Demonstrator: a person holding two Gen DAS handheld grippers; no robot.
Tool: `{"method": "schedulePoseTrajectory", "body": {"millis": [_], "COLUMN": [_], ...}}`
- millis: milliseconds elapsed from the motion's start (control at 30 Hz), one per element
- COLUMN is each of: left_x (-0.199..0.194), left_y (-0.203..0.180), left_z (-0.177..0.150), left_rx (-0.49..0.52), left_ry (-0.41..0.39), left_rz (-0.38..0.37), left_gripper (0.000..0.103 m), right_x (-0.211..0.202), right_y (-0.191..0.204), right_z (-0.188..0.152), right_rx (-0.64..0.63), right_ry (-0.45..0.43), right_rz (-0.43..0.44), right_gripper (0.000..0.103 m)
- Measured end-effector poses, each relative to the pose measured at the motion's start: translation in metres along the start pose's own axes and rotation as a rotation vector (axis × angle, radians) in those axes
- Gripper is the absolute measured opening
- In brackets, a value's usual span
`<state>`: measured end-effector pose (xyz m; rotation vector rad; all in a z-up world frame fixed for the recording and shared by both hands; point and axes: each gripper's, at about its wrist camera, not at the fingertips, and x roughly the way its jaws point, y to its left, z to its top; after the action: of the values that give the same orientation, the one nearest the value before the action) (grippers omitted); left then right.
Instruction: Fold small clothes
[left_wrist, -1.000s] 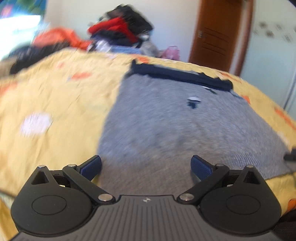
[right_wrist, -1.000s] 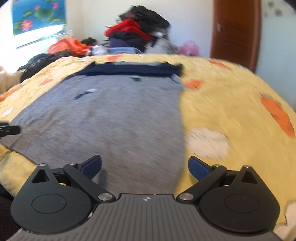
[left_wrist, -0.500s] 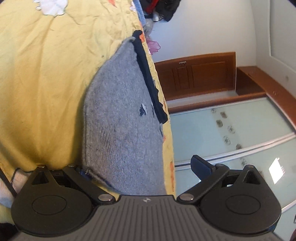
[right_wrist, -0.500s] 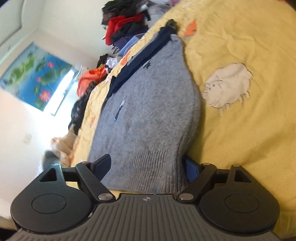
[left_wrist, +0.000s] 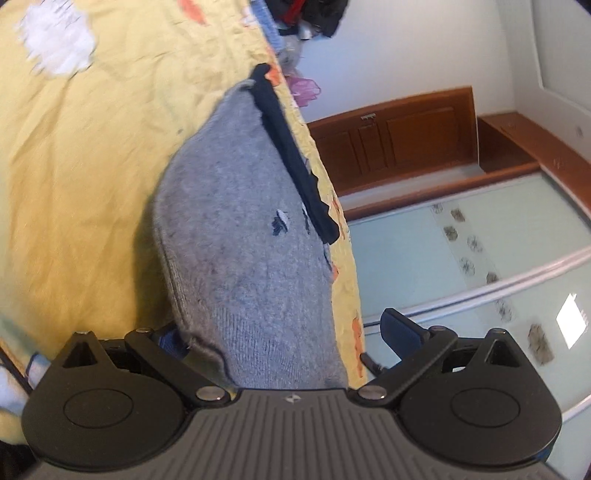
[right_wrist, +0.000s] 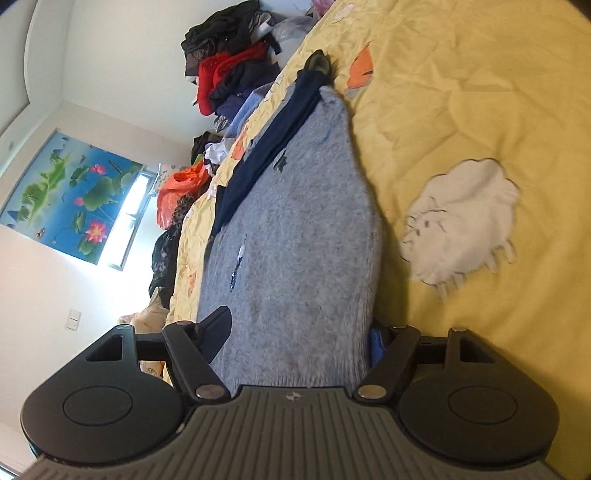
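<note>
I had both claws rolled on their sides at the near hem of the grey sweater (left_wrist: 240, 266), which lay flat on the yellow quilt (left_wrist: 81, 177) with its navy band (left_wrist: 295, 162) at the far end. I wanted one finger under the knit and one above at each near corner, probably so the hem could be lifted and carried toward that band for the fold. My left claw (left_wrist: 288, 339) stood spread, its lower finger tucked beneath the hem, the upper one clear of the cloth in the air. My right claw (right_wrist: 299, 332) had just been closing around the other corner; the jaws were not yet pinching, as far as I could judge. Both lower pads were mostly buried under the knit, so I could not tell how deep they reached. A clothes heap (right_wrist: 232, 70) sat beyond the bed.
</note>
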<state>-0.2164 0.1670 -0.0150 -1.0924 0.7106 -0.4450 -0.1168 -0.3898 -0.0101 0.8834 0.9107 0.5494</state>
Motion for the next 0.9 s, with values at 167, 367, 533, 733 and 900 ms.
{"method": "schedulePoseTrajectory", "body": {"millis": [167, 367, 533, 733, 900], "left_x": [0.009, 0.012, 0.014, 0.017, 0.016], "left_y": [0.012, 0.009, 0.017, 0.013, 0.017], "left_z": [0.010, 0.006, 0.009, 0.005, 0.005], "left_rx": [-0.017, 0.042, 0.040, 0.114, 0.125], "left_ry": [-0.024, -0.021, -0.008, 0.015, 0.016], "left_rz": [-0.003, 0.050, 0.091, 0.188, 0.258], "left_gripper": [0.102, 0.082, 0.061, 0.035, 0.005], "right_x": [0.007, -0.007, -0.016, -0.017, -0.017], "right_y": [0.000, 0.000, -0.014, -0.015, -0.019], "right_z": [0.002, -0.015, -0.024, -0.027, -0.030], "right_rx": [0.020, -0.024, 0.010, 0.000, 0.013], "right_ry": [0.022, 0.104, 0.112, 0.120, 0.119], "right_rz": [0.035, 0.019, -0.010, -0.021, -0.045], "right_gripper": [0.074, 0.055, 0.028, 0.023, 0.011]}}
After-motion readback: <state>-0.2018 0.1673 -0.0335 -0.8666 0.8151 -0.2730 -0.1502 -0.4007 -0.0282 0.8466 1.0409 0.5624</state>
